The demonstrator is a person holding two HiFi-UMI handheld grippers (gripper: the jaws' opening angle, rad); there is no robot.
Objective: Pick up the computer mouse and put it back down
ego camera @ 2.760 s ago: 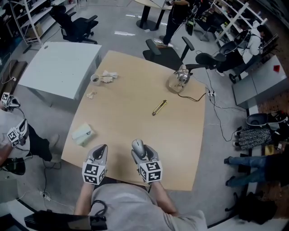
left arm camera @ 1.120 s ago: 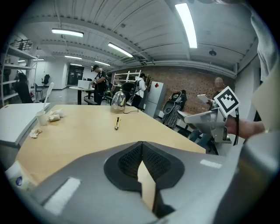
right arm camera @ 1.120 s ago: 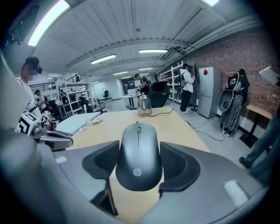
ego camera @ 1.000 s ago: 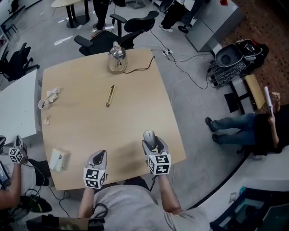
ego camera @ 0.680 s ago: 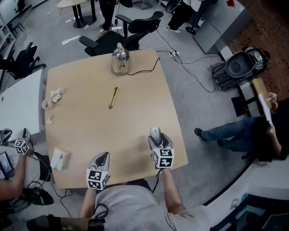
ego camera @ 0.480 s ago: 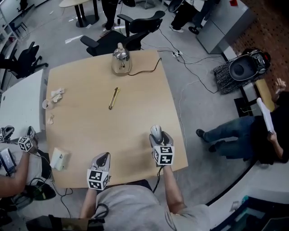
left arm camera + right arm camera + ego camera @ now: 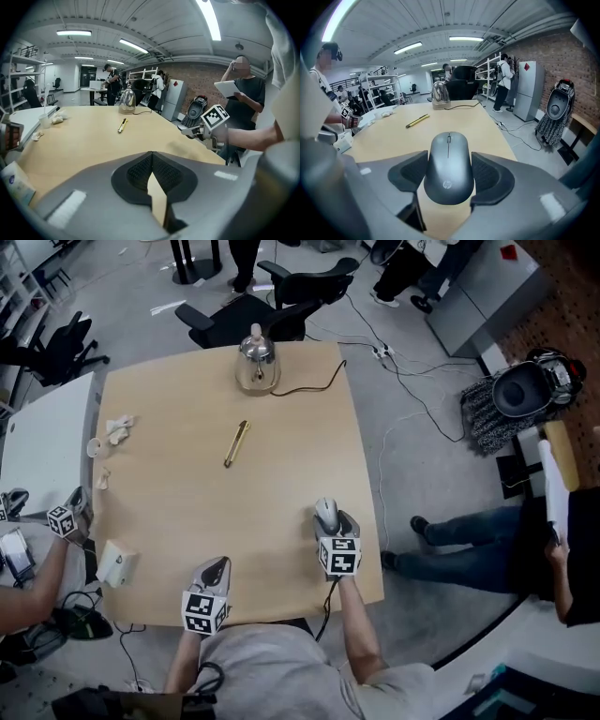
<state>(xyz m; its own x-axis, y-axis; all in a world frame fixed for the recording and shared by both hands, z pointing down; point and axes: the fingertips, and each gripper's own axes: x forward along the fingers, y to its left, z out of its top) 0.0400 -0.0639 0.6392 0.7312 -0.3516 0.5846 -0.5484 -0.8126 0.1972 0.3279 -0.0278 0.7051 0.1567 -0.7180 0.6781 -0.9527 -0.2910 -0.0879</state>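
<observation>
A grey computer mouse [image 7: 448, 166] sits between the pads of my right gripper [image 7: 448, 174], which press on both its sides. In the head view the mouse [image 7: 325, 513] and my right gripper [image 7: 327, 517] are near the right edge of the wooden table [image 7: 187, 493]. Whether the mouse rests on the wood or hangs just above it, I cannot tell. My left gripper [image 7: 214, 566] is at the table's near edge, shut and empty. In the left gripper view the left gripper's [image 7: 151, 171] pads meet.
A glass kettle [image 7: 256, 362] with a black cord stands at the table's far edge, and a yellow pen [image 7: 235, 443] lies mid-table. A paper cup [image 7: 94, 446], tissues [image 7: 119, 426] and a white box [image 7: 114, 563] sit along the left. One person stands at the right [image 7: 487, 540].
My right gripper has carried the mouse a little to the right and lower, toward the tabletop. My left gripper has shifted slightly. The head view has swung, and the person at the right has stepped nearer.
</observation>
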